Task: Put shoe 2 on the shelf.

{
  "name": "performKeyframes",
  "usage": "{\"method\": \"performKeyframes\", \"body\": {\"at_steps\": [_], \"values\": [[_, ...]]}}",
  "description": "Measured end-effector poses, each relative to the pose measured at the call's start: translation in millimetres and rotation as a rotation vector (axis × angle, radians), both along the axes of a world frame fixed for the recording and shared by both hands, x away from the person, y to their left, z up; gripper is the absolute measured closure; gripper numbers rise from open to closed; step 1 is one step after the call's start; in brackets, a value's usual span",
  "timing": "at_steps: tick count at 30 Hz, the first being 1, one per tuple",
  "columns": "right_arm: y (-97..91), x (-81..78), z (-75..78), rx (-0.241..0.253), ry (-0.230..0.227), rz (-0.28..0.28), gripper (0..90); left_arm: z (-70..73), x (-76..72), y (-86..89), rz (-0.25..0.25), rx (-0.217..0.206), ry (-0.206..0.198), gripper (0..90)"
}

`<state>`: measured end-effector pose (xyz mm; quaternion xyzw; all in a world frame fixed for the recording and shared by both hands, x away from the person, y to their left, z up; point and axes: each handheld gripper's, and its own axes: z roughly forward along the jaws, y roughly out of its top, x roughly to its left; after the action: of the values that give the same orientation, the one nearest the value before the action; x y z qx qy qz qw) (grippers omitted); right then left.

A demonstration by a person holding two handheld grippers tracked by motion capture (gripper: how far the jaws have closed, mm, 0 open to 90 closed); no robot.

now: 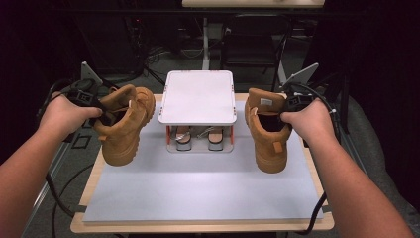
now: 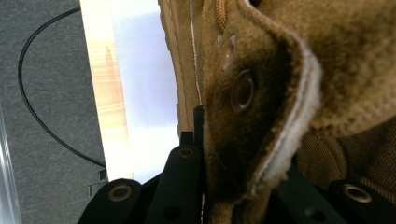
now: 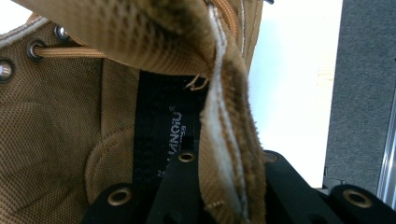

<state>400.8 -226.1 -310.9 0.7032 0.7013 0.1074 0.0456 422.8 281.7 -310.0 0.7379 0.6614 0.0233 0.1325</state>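
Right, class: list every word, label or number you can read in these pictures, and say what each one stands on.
"ANOU": partly covered white print on the black label inside the right boot; the start is hidden.
Smaller figures beside and below it: too blurred to read.
Pale tag on that boot's collar: too small to read.
Left boot: no text.

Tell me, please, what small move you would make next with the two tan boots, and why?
Probably carry both boots inward toward the white two-tier rack. The left gripper is shut on the left boot at its collar and the right gripper on the right boot, both seemingly lifted off the grey mat. The rack's top shelf is bare, while its lower shelf holds sandals.
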Motion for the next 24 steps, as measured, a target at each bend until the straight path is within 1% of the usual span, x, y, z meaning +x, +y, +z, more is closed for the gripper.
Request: {"method": "performKeyframes", "body": {"at_steps": [7, 11, 12, 13, 17, 18, 20, 21, 24], "values": [[-2.9, 1.4, 16.4, 0.003, -0.016, -0.005, 85.9, 15.8, 0.4, 2.7, 0.009, -0.010, -0.014, 86.4], [-3.4, 2.8, 24.8, 0.011, -0.031, -0.017, 85.8, 22.4, 1.5, 4.1, 0.016, -0.019, -0.019, 86.5], [-3.4, 3.1, 27.0, 0.008, -0.029, -0.017, 85.8, 23.3, 2.1, 4.4, 0.020, -0.023, -0.021, 86.5], [-3.3, 3.6, 28.5, 0.014, -0.034, -0.021, 85.8, 24.8, 3.5, 5.5, 0.020, -0.030, -0.013, 86.4], [-2.8, 7.4, 35.1, 0.004, -0.027, -0.020, 85.8, 30.2, 8.8, 7.7, 0.035, -0.044, -0.007, 86.4], [-1.8, 8.9, 36.2, 0.007, -0.031, -0.028, 85.8, 31.5, 10.1, 7.5, 0.039, -0.044, -0.008, 86.4], [-1.4, 11.7, 38.9, 0.002, -0.024, -0.025, 85.8, 33.8, 12.8, 6.8, 0.040, -0.041, -0.008, 86.4], [-1.0, 13.2, 39.8, 0.006, -0.027, -0.027, 85.8, 34.8, 14.5, 5.8, 0.047, -0.041, -0.007, 86.4], [-1.1, 18.0, 43.2, 0.014, -0.021, -0.031, 85.8, 38.0, 19.5, 3.1, 0.046, -0.039, -0.002, 86.4]]}}
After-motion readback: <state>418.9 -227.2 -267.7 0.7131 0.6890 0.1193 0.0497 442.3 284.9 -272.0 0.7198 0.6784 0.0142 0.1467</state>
